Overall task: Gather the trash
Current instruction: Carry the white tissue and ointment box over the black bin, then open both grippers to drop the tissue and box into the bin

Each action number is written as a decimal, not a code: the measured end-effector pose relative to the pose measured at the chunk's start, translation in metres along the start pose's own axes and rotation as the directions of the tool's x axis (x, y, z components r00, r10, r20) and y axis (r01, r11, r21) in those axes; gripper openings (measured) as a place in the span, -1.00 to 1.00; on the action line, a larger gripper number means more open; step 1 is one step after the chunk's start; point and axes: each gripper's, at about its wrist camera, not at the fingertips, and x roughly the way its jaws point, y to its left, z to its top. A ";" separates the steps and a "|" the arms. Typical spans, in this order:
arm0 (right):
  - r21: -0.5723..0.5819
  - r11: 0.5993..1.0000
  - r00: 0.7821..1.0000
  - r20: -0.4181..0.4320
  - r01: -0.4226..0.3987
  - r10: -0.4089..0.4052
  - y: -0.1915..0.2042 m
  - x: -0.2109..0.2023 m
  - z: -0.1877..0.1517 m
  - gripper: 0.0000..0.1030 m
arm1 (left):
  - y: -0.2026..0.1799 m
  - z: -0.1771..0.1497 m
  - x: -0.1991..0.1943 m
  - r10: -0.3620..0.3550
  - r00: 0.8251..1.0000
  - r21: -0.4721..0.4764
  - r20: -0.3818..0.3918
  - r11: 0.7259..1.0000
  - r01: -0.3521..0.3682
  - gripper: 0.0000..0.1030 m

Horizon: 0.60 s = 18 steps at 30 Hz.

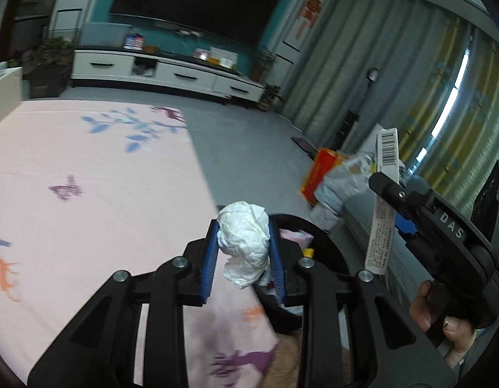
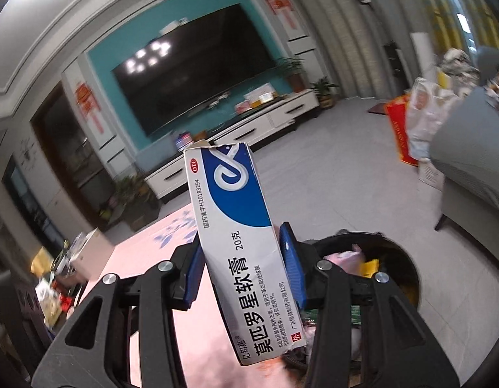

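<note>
Pink floral cloth point(image 1: 87, 194) fills the foreground. Left gripper point(image 1: 244, 249) clamps a crumpled white tissue point(image 1: 244, 242); right gripper point(image 2: 246, 265) pinches an ointment box point(image 2: 239, 232) (top torn). Both grippers half hide 1 black bin point(image 2: 407, 258), its contents blurred.

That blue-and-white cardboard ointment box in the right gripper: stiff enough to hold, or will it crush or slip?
The blue-and-white cardboard ointment box probably feels light; whether it is empty cannot be told, though its torn top flap hints it was opened. Its walls look straight between the right gripper pads, so it seems reasonably stiff. Held low with most of its length above, it may pivot.
</note>
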 end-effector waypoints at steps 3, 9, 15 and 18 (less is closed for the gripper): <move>0.045 0.998 0.999 -0.014 0.049 -0.048 -0.023 0.004 0.001 -0.13 | -0.022 -0.005 0.024 -0.026 0.999 0.030 -0.042 0.999 0.027 -0.41; 0.105 0.981 0.985 -0.084 0.161 -0.152 -0.060 0.024 -0.007 -0.13 | -0.054 -0.018 0.067 -0.049 0.991 0.075 -0.126 0.995 0.059 -0.41; 0.150 0.967 0.969 -0.169 0.208 -0.182 -0.085 0.046 -0.020 -0.12 | -0.069 -0.032 0.109 -0.060 0.973 0.076 -0.225 0.994 0.079 -0.41; 0.164 0.959 0.961 -0.192 0.229 -0.197 -0.093 0.052 -0.023 -0.12 | -0.072 -0.040 0.127 -0.057 0.964 0.090 -0.259 0.993 0.082 -0.41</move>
